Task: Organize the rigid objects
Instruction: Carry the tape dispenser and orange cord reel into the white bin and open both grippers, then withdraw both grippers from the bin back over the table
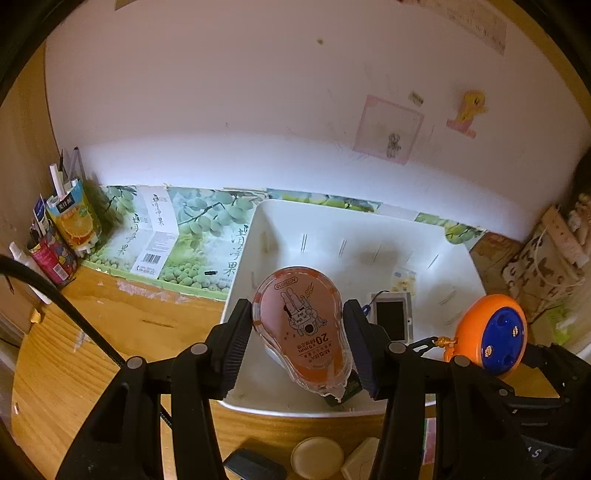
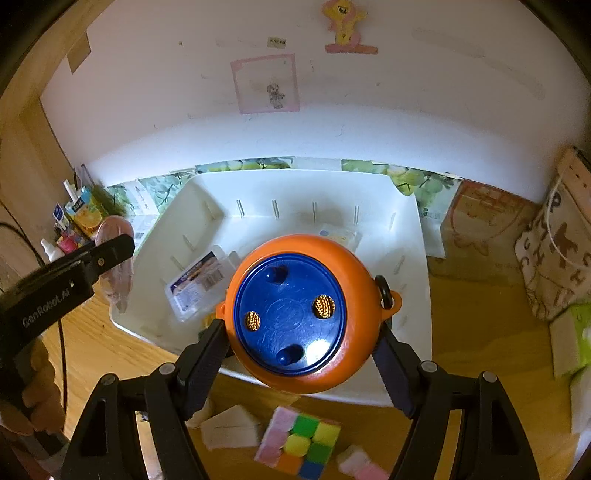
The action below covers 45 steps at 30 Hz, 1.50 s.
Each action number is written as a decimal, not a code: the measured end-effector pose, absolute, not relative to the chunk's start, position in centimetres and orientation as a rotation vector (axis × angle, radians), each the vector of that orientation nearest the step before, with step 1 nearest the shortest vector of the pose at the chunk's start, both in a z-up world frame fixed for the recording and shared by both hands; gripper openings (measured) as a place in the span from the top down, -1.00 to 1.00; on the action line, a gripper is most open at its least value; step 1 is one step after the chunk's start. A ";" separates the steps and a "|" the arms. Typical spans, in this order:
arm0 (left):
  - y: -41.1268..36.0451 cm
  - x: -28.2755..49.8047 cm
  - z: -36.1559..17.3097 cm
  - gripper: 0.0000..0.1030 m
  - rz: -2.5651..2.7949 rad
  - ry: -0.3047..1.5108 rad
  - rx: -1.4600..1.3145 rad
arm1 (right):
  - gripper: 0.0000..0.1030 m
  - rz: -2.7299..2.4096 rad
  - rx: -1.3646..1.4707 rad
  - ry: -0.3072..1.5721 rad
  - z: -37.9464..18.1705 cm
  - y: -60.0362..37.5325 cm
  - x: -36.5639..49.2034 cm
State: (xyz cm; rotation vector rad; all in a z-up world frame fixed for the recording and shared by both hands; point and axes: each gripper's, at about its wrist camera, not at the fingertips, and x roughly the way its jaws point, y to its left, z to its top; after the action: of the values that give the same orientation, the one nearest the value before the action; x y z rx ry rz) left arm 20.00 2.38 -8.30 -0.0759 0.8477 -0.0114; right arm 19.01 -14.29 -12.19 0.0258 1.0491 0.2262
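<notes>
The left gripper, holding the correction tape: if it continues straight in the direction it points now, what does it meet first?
Probably the floor of the white bin. The left gripper holds the correction tape above the bin's near part, pointing down and forward into it. A small dark-screened device lies just right of that line; depth is uncertain.

A home, prob. a child's room w/ a wooden desk (image 1: 122,332). On the wall (image 1: 258,110) above the desk: a pink drawing (image 1: 388,129) and a yellow pony sticker (image 2: 345,22). Left of the white bin (image 2: 413,277): a pen holder (image 1: 55,236). In front of the bin: a puzzle cube (image 2: 299,443).
</notes>
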 end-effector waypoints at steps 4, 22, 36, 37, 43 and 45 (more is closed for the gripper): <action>1.3 20.7 -9.1 -0.07 0.016 0.879 -0.061 | -0.50 0.252 0.033 1.079 -13.4 -14.9 19.8; 2.0 20.2 -8.7 -0.50 0.098 0.906 -0.082 | -0.57 0.350 -0.070 0.934 -11.5 -13.1 18.6; 4.3 14.1 -5.5 -0.52 0.065 0.839 -0.085 | -0.57 0.274 -0.094 0.795 -6.8 -12.4 13.0; 4.4 13.6 -5.3 -0.52 0.060 0.836 -0.087 | -0.57 0.266 -0.093 0.782 -6.3 -12.3 12.3; 5.5 10.1 -4.5 -0.52 0.022 0.822 -0.094 | -0.58 0.236 -0.077 0.739 -4.9 -11.3 8.6; 6.0 9.0 -4.3 -0.52 0.012 0.820 -0.097 | -0.58 0.236 -0.075 0.734 -4.7 -10.6 7.1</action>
State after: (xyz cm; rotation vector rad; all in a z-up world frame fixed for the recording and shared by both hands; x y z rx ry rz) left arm 9.03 5.95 -4.31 -0.0973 0.8195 0.0115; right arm 7.11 -10.61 -4.70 -0.0747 0.7345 0.2357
